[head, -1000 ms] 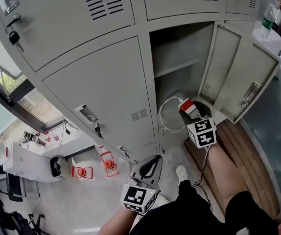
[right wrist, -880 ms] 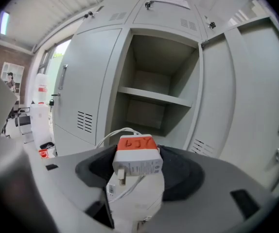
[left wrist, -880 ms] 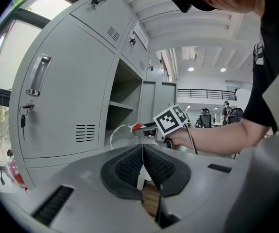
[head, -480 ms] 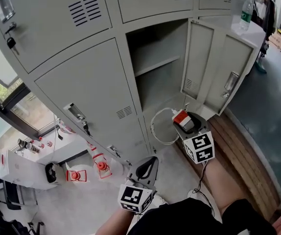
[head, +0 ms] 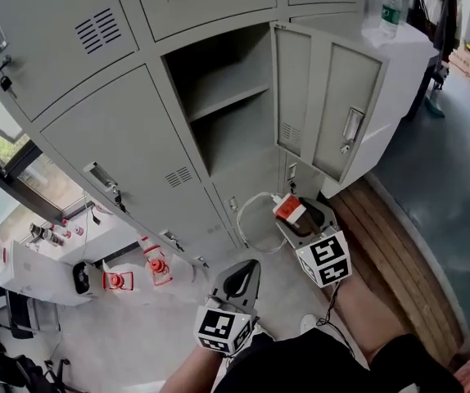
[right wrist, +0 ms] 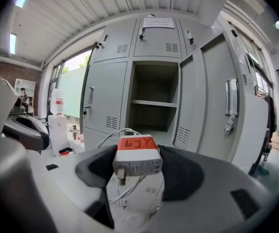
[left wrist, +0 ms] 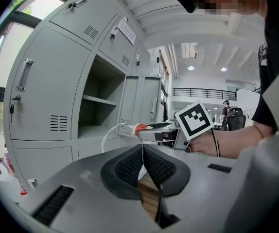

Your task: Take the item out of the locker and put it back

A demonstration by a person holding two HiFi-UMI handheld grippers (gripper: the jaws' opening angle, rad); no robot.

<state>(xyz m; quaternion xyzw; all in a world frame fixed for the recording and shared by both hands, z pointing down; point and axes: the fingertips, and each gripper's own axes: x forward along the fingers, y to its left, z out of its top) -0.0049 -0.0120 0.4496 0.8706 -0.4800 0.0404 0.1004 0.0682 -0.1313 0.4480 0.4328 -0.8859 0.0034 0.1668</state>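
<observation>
My right gripper (head: 299, 217) (right wrist: 137, 164) is shut on a white charger (right wrist: 136, 161) (head: 289, 209) with an orange label; its white cable (head: 247, 219) loops down below it. It hangs outside the open locker (head: 219, 109) (right wrist: 154, 98), in front of the lower compartment. The locker door (head: 329, 105) stands swung out to the right. My left gripper (head: 240, 281) (left wrist: 143, 165) is lower and nearer to me, its pads touching with nothing between them. In the left gripper view the right gripper (left wrist: 151, 131) shows with the charger (left wrist: 139, 128) in it.
Shut lockers (head: 128, 146) stand to the left of the open one. A white box (head: 34, 273) and red-capped items (head: 155, 267) lie on the floor at the left. A wooden platform (head: 399, 260) runs along the right. A bottle (head: 390, 6) stands on the white cabinet.
Both grippers have drawn back from the locker. The right one, still holding the charger, has come out of the locker opening and now hangs in front of it.
</observation>
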